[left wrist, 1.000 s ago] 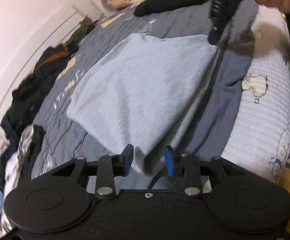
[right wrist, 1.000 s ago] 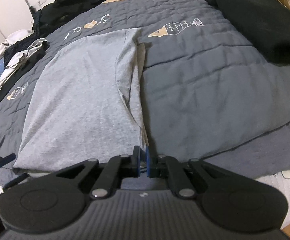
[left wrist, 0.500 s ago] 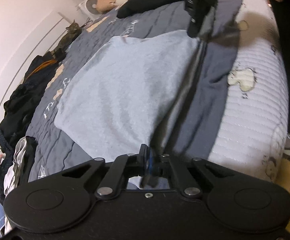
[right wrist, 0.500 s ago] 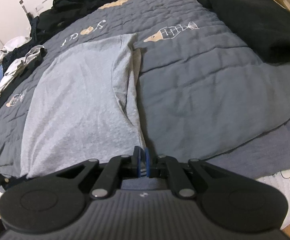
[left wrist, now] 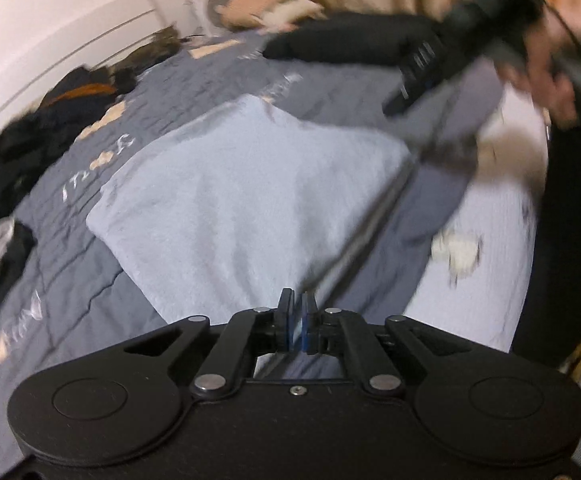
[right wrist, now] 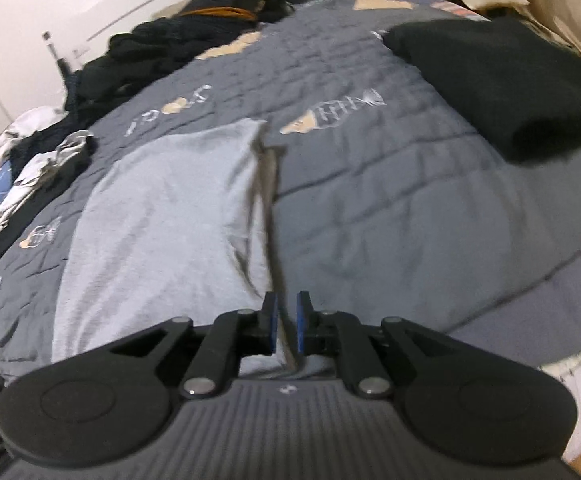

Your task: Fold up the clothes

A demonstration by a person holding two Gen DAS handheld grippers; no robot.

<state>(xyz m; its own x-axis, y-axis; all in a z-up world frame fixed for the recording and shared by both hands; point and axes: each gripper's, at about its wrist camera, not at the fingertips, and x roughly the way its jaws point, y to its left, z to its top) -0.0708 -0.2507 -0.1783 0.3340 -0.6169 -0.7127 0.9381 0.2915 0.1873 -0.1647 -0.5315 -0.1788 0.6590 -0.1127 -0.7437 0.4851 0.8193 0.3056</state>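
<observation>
A light grey shirt (left wrist: 250,200) lies folded lengthwise on the grey quilt (right wrist: 370,180). In the left wrist view my left gripper (left wrist: 297,316) pinches the shirt's near corner. Its jaws are opening a little, with a strip of cloth still between the pads. My right gripper (right wrist: 284,320) stands at the shirt's (right wrist: 162,220) other near corner. Its jaws are opening to a narrow gap, and the shirt's raised edge runs up between them. The left wrist view also shows the right gripper (left wrist: 394,106), blurred, in a person's hand (left wrist: 546,64). The hem stretches taut between both grippers.
A folded black garment (right wrist: 510,80) lies on the far right of the bed. Dark clothes (right wrist: 162,52) and pale ones (right wrist: 30,168) are heaped along the far left side. A white patterned sheet (left wrist: 490,260) shows at the bed's near edge. A small fan (left wrist: 214,8) stands by the wall.
My left gripper went from wide open to closed on the shirt's near corner, then rose and rolled. The right jaws parted slightly. The shirt's near edge has lifted off the quilt.
</observation>
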